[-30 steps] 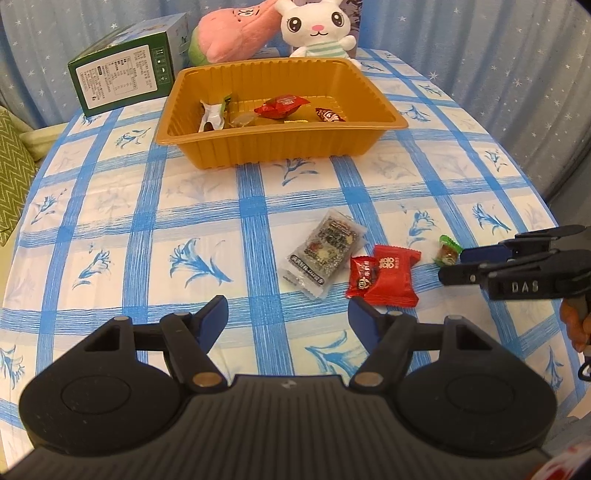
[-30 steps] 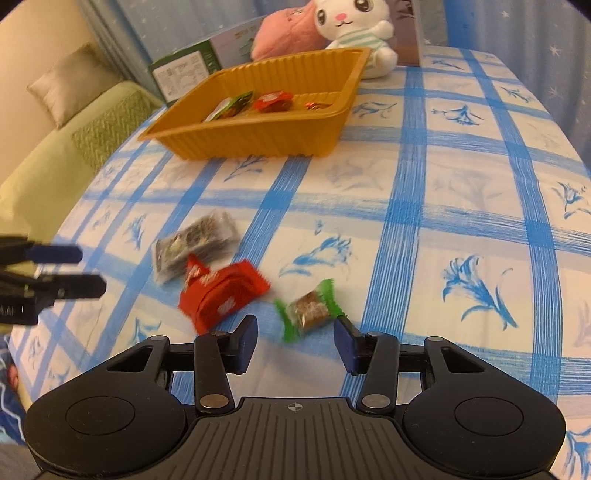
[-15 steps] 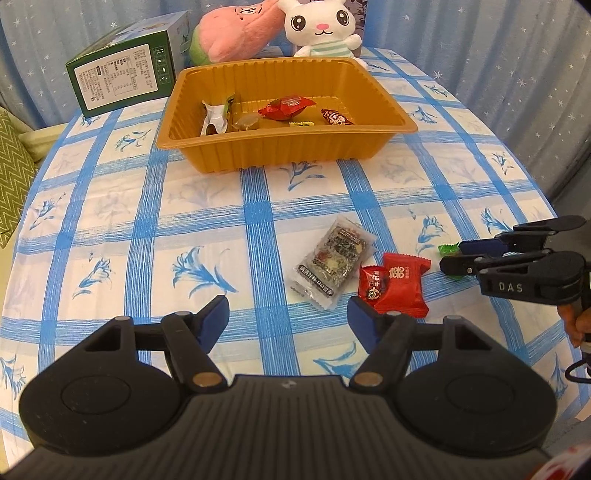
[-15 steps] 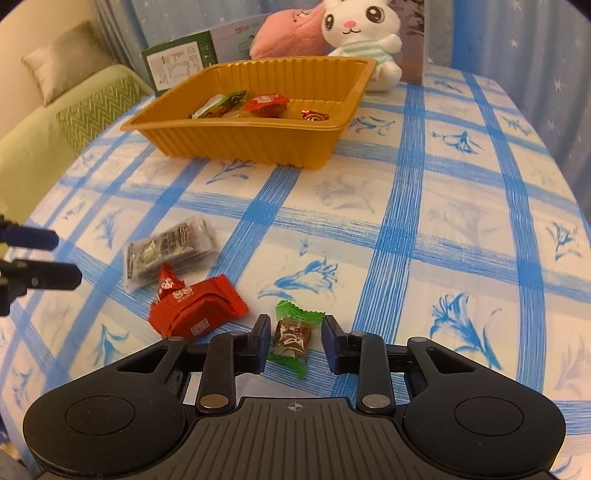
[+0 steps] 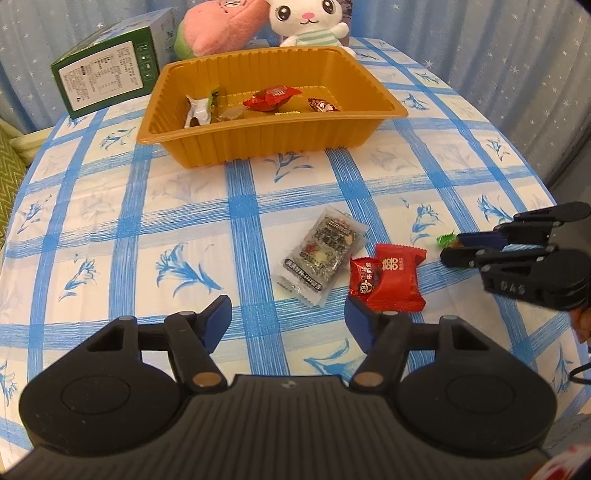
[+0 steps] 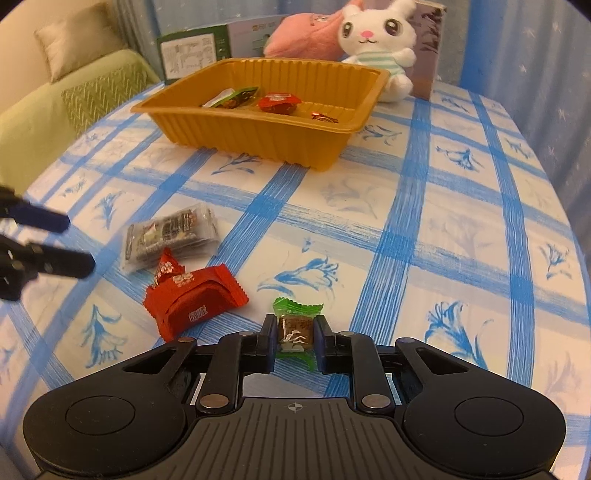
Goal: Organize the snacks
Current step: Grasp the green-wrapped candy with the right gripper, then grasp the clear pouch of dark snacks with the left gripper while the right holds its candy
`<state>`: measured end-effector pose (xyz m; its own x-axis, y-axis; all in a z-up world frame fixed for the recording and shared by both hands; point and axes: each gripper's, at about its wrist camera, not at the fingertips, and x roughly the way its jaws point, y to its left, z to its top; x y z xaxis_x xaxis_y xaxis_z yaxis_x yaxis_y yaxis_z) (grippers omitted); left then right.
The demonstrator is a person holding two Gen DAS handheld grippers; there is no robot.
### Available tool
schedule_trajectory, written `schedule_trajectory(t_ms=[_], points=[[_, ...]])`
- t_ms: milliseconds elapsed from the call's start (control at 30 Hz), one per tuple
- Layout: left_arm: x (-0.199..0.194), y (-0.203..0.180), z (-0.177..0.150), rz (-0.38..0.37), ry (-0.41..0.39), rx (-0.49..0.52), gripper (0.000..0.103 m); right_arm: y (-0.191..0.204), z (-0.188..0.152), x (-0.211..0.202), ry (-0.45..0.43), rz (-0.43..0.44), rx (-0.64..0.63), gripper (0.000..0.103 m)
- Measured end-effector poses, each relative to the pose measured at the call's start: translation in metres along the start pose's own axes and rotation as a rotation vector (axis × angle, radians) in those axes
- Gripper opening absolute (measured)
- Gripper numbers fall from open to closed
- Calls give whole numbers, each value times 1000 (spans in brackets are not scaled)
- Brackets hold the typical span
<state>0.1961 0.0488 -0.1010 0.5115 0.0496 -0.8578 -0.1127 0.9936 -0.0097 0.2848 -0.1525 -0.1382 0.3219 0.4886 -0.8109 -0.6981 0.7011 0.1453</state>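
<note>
An orange tray (image 5: 258, 144) (image 6: 258, 136) at the back of the table holds several wrapped snacks. On the cloth lie a clear grey packet (image 5: 323, 254) (image 6: 170, 236), a small red candy (image 5: 364, 277) (image 6: 164, 271) and a larger red packet (image 5: 397, 282) (image 6: 195, 299). My right gripper (image 6: 294, 341) (image 5: 448, 249) is shut on a green-wrapped candy (image 6: 295, 328) (image 5: 447, 240), low over the cloth. My left gripper (image 5: 286, 319) (image 6: 79, 242) is open and empty, just in front of the grey and red packets.
A green box (image 5: 107, 74) (image 6: 190, 55), a pink plush (image 5: 221, 26) (image 6: 303, 35) and a white rabbit plush (image 5: 310, 22) (image 6: 376, 40) stand behind the tray. A green sofa (image 6: 55, 122) lies beyond the table's left edge. Curtains hang behind.
My right gripper has moved forward around the green candy and closed on it. My left gripper has stayed open while its view shifted slightly nearer the packets.
</note>
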Motion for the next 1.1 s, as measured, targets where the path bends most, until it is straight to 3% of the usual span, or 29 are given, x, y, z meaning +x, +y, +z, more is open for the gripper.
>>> schedule_trajectory(t_ms=[233,600,833,1100], points=[[19,-8,13,-2,-2,109,61,-24,7,-22,-45,14,134,21],[51,-25,34,-27,24,279,54,-59,-1,-59,-105,-59,262,21],[66,-31,42,-49,41,317,51,-71,-14,-73,-113,-101,317,21],[70,-33,44,-74,38,292,36,-73,-22,-79,-115,-121,342,21]])
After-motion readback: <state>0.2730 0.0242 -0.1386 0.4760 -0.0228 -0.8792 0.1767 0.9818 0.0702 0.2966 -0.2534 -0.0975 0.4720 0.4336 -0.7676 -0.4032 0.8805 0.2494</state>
